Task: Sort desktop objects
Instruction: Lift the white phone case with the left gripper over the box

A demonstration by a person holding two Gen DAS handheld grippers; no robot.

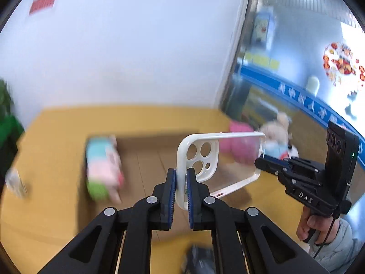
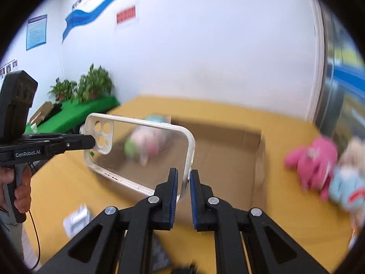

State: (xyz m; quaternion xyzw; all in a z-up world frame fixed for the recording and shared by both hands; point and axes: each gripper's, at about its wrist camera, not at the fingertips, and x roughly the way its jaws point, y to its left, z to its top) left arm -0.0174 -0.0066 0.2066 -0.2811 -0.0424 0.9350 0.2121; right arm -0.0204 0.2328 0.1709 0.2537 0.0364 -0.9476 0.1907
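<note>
I am working in what looks like an office. A white wall point(image 2: 194, 57) is carrying a blue banner point(image 2: 91, 13) and notices point(image 2: 36, 32), with potted plants point(image 2: 91, 86) sitting nearby.
</note>
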